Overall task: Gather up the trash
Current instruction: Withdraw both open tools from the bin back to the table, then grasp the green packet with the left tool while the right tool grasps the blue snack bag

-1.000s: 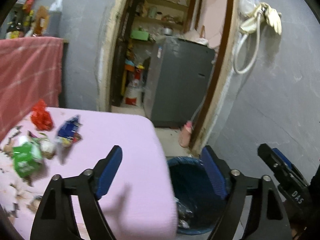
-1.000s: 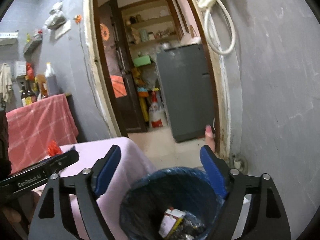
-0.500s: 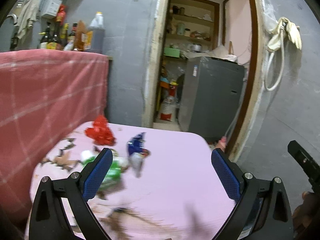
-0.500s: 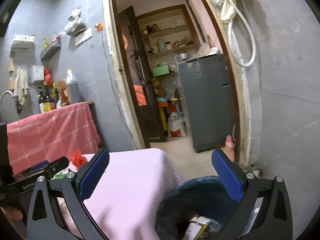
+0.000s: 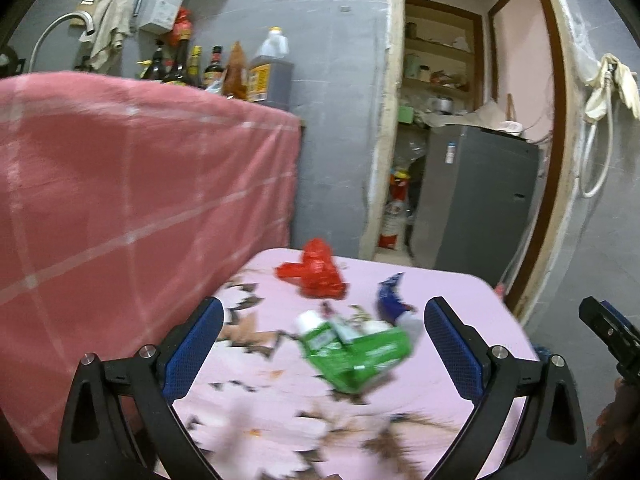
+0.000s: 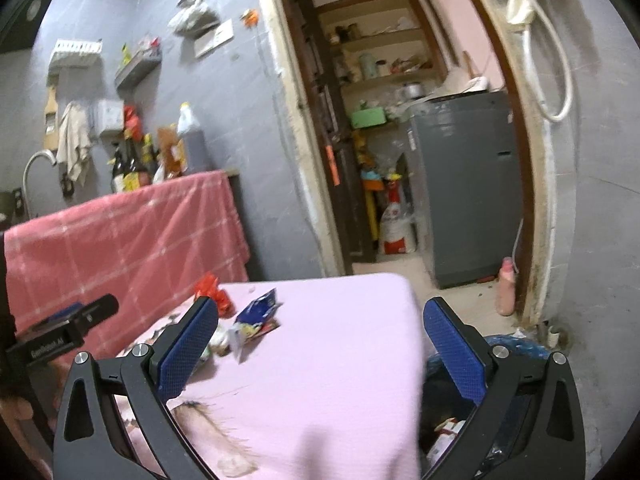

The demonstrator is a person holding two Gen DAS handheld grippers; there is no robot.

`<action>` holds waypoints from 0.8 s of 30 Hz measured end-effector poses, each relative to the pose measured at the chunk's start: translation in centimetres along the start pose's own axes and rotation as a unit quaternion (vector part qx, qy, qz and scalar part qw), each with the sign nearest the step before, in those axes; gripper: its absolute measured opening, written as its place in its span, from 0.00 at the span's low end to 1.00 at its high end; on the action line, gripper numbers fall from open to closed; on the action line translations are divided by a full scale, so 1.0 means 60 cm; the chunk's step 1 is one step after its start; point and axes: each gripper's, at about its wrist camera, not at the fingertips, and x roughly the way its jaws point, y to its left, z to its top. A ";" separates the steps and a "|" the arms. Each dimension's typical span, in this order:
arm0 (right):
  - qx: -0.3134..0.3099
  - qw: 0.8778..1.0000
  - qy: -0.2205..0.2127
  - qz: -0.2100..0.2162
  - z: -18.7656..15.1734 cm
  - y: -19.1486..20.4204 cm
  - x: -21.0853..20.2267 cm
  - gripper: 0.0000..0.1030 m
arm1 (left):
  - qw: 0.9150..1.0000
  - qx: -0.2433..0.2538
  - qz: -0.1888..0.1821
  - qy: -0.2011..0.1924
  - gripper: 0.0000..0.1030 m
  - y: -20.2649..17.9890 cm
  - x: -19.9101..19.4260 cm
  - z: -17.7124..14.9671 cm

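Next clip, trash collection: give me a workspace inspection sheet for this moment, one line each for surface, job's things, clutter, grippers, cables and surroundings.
Surface: table under a pink floral cloth, brown print near the front.
Job's things: red wrapper, blue wrapper and green packet lie on the cloth; blue-lined bin on the floor beside the table, with trash inside.
Clutter: bottles and a large jug behind the red checked cloth.
Grippers: left gripper and right gripper both have jaws wide apart, just been opening, nothing between them.
Cables: white hose looped on the wall.
Surroundings: grey walls, doorway to a pantry with a grey appliance.
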 end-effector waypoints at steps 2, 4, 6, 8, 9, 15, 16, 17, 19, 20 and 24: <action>-0.010 1.000 0.014 0.002 -0.005 0.013 0.011 1.00 | 1.000 0.003 0.009 0.007 0.96 0.022 0.005 -0.004; -0.016 0.999 0.028 0.005 -0.009 0.025 0.025 1.00 | 1.000 0.006 0.016 0.015 0.96 0.040 0.010 -0.011; -0.021 0.999 0.043 0.008 -0.014 0.035 0.039 1.00 | 0.999 0.008 0.017 0.026 0.96 0.053 0.015 -0.019; -0.026 0.998 0.057 0.010 -0.018 0.043 0.051 1.00 | 0.999 0.009 0.013 0.037 0.96 0.063 0.021 -0.028; -0.028 0.998 0.063 0.013 -0.019 0.047 0.057 1.00 | 0.999 0.009 0.010 0.043 0.96 0.067 0.024 -0.032; -0.050 0.994 0.095 0.027 -0.019 0.068 0.099 1.00 | 0.997 0.000 -0.007 0.080 0.96 0.076 0.057 -0.039; -0.055 0.993 0.102 0.027 -0.017 0.071 0.109 1.00 | 0.996 -0.003 -0.009 0.085 0.96 0.078 0.066 -0.038; -0.060 0.992 0.108 0.026 -0.016 0.074 0.118 1.00 | 0.996 -0.007 -0.012 0.090 0.96 0.079 0.074 -0.036; -0.059 0.991 0.117 0.029 -0.015 0.076 0.134 1.00 | 0.995 -0.010 -0.018 0.100 0.95 0.082 0.091 -0.034; -0.053 0.990 0.125 0.034 -0.011 0.075 0.148 1.00 | 0.994 -0.011 -0.021 0.104 0.95 0.083 0.098 -0.032; -0.037 0.986 0.156 0.048 -0.002 0.079 0.200 0.87 | 0.991 -0.008 -0.043 0.130 0.88 0.083 0.129 -0.032</action>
